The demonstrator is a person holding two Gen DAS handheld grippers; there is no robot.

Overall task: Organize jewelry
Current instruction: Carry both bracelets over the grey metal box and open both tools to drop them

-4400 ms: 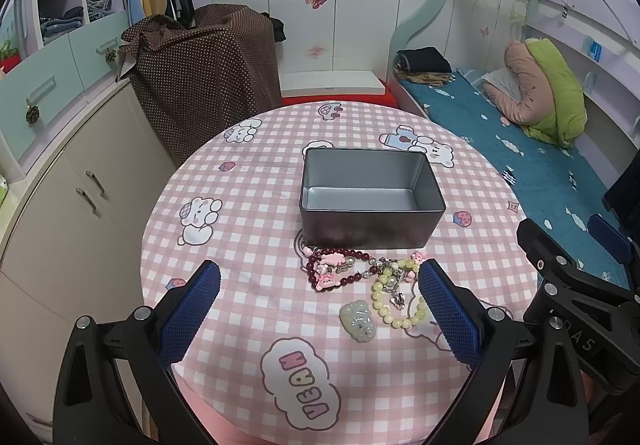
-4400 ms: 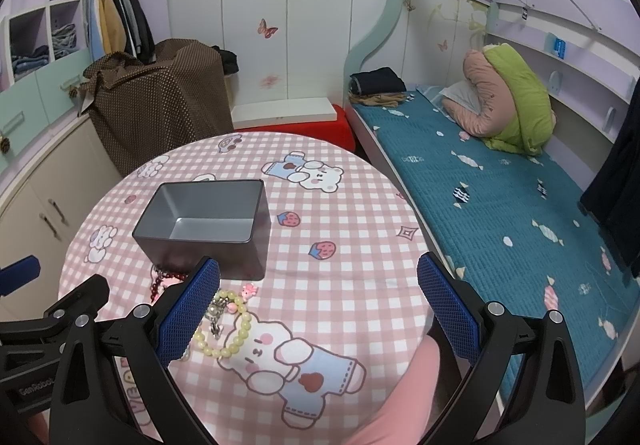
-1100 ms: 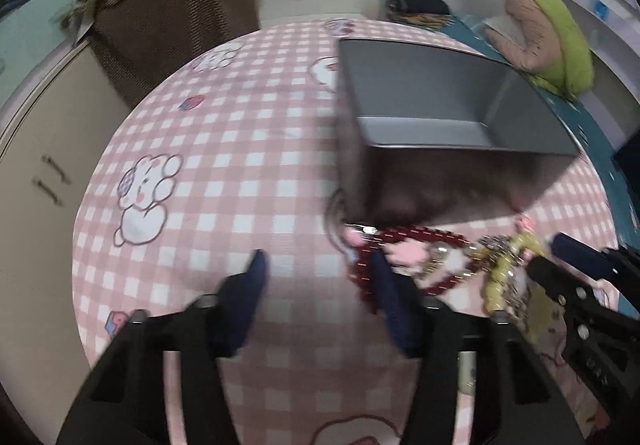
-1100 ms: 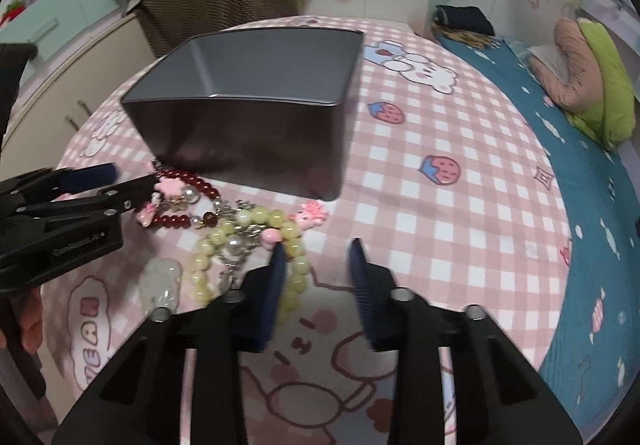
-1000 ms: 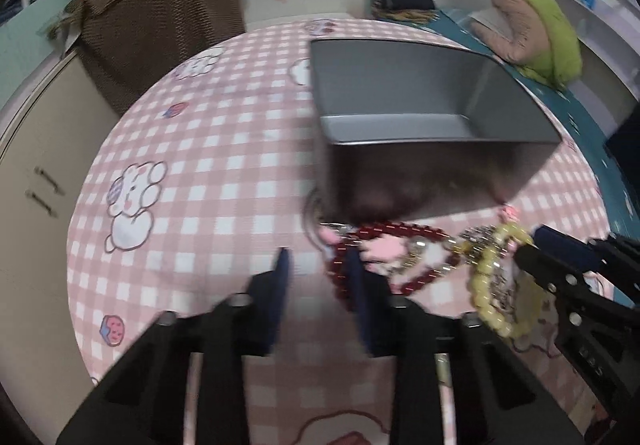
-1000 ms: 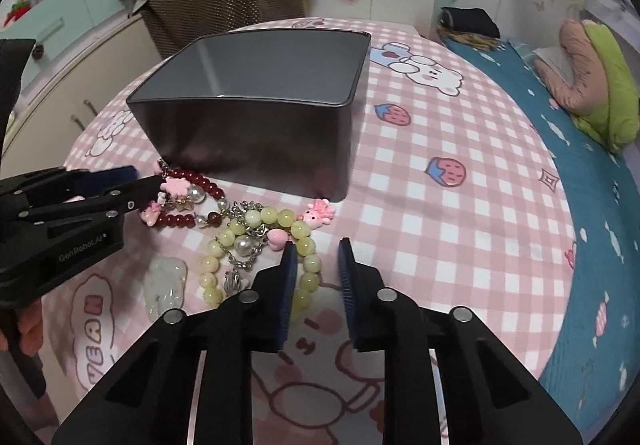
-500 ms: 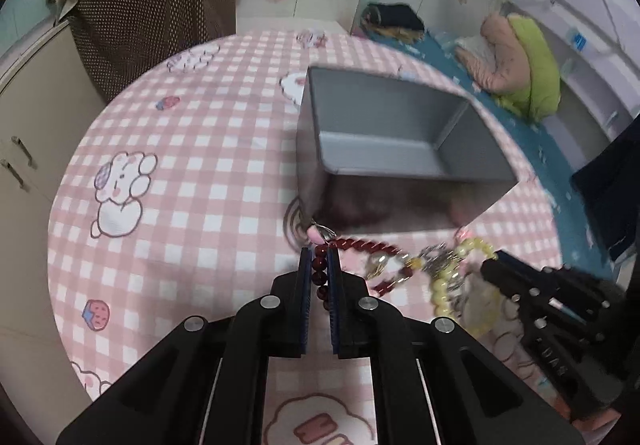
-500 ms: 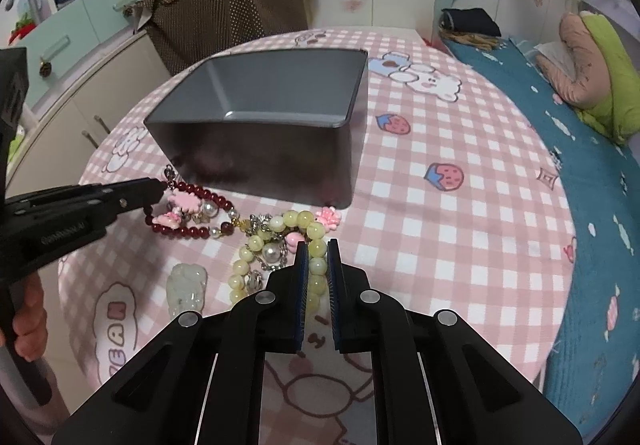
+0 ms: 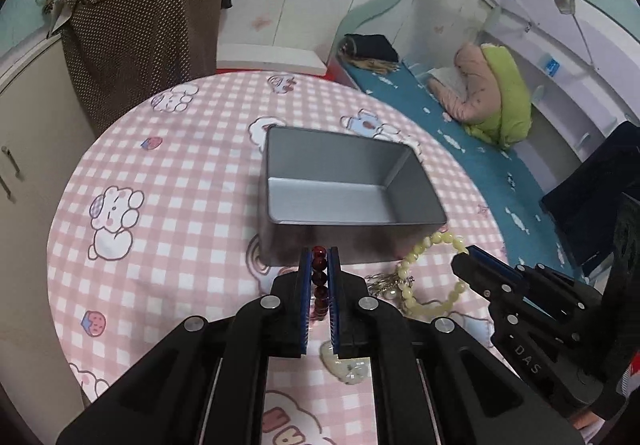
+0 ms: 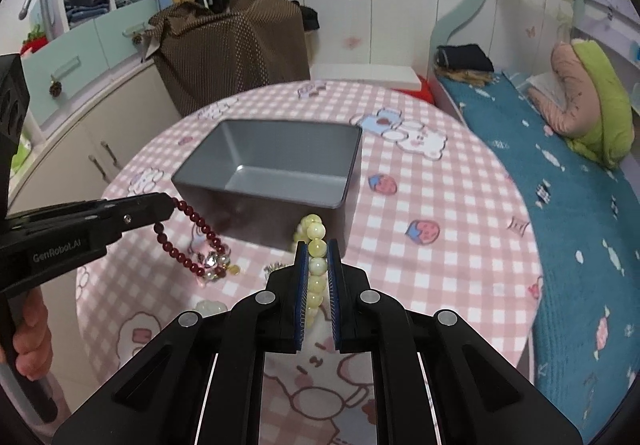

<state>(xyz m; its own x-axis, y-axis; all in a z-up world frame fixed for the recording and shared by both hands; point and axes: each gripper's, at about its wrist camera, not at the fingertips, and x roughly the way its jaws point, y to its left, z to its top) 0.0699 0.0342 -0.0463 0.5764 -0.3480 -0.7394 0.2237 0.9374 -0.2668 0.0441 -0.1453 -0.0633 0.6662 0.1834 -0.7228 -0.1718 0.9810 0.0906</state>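
Note:
A grey metal box [image 9: 344, 185] stands open and empty on the round pink checked table [image 9: 160, 181]; it also shows in the right wrist view [image 10: 276, 169]. My left gripper [image 9: 320, 257] is shut on a dark red bead bracelet [image 9: 319, 277], which hangs lifted with its charms in the right wrist view [image 10: 192, 241]. My right gripper [image 10: 317, 249] is shut on a pale yellow bead bracelet [image 10: 314, 265], lifted just in front of the box; its loop shows in the left wrist view [image 9: 432, 269].
A pale jade pendant [image 9: 344, 365] and a small silver trinket [image 9: 380, 281] lie on the table near the front. A bed [image 10: 560, 173] runs along the right. A brown covered object [image 10: 228, 45] and cabinets [image 10: 80, 117] stand behind and to the left.
Both grippers closed from wide open onto the bracelets. They have lifted them off the table and drawn back, with the box now farther away in both views.

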